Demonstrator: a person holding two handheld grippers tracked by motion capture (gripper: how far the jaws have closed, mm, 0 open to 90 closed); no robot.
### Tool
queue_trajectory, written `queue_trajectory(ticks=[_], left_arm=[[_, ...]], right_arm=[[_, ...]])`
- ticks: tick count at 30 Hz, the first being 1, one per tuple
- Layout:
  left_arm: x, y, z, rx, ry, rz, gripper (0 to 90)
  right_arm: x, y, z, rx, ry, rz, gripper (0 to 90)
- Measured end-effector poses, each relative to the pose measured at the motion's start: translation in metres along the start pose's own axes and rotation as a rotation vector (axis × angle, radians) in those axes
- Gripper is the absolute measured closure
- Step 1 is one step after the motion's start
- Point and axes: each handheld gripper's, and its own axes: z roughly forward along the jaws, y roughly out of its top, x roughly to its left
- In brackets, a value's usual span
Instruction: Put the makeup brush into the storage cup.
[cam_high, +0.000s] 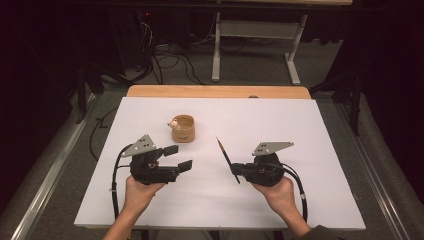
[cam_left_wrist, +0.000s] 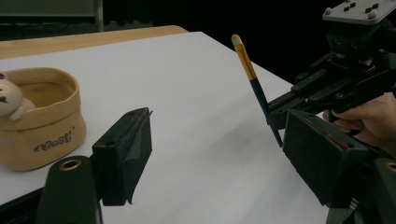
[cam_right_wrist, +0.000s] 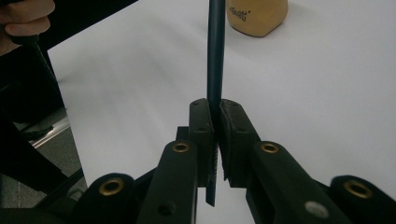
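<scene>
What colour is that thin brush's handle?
The brush has a dark handle with a gold band and pale tip, clearest in the left gripper view.

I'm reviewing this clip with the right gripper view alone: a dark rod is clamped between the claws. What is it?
Observer: It is a slim dark-handled brush with a gold ferrule and pale tip, seen whole in the left gripper view.
Operator: And the tan thing at the top of my picture?
Observer: A small tan fabric basket; a little cream plush animal sits at its rim.
Operator: What is the other hand doing?
Observer: The left claw stands open with nothing in it, over the white tabletop, apart from the basket.
Operator: Where does the brush point?
Observer: In the high view, the right claw holds its tip away from the person.
</scene>
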Motion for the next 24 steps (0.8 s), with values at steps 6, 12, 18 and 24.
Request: queue_trajectory(ticks=[6, 12, 18, 24], left_arm=[[-0.004, 0.005, 0.009, 0.018, -0.024, 0.004, 24.6], [-0.006, 0.006, 0.017, 0.028, -0.038, 0.008, 24.6], [-0.007, 0.005, 0.018, 0.033, -0.047, 0.008, 25.4], [-0.006, 0.002, 0.023, 0.051, -0.059, -0.003, 26.8]], right_arm=[[0.002, 0.000, 0.002, -0.003, 0.002, -0.007, 86.3], [0.003, 0.000, 0.003, -0.008, 0.004, -0.007, 86.3], [0.006, 0.000, 0.006, -0.007, 0.006, -0.012, 86.3], [0.010, 0.000, 0.010, -0.006, 0.011, -0.019, 86.3]])
